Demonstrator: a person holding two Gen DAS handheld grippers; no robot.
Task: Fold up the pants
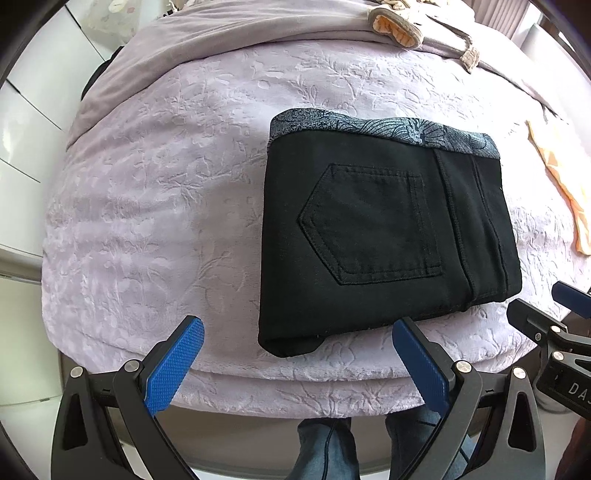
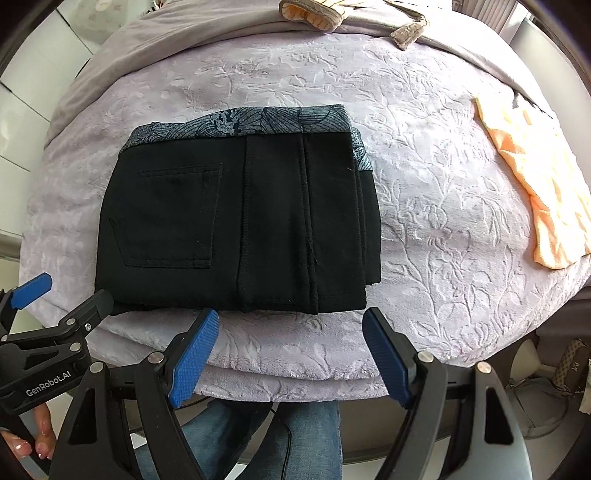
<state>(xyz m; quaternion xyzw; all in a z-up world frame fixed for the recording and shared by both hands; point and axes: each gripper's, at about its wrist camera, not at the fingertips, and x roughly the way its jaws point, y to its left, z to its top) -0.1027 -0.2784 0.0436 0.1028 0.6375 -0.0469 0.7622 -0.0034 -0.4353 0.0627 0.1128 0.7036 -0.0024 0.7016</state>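
Observation:
The black pants (image 1: pixel 384 236) (image 2: pixel 236 225) lie folded into a compact rectangle on the lilac bedspread (image 1: pixel 166 192) (image 2: pixel 424 206), back pocket up, with a grey patterned lining showing along the far edge. My left gripper (image 1: pixel 297 328) hangs open above the bed's near edge, just in front of the bundle's near left corner, with nothing between its blue pads. My right gripper (image 2: pixel 290 317) is open too, above the near edge of the pants, holding nothing. Each gripper shows at the side of the other's view.
An orange garment (image 2: pixel 535 181) (image 1: pixel 565 184) lies at the right side of the bed. A rumpled grey blanket (image 2: pixel 184 33) and a beige item (image 1: pixel 399 22) sit at the far end. The person's jeans-clad legs (image 2: pixel 306 435) stand against the near edge. White drawers (image 1: pixel 22 147) are on the left.

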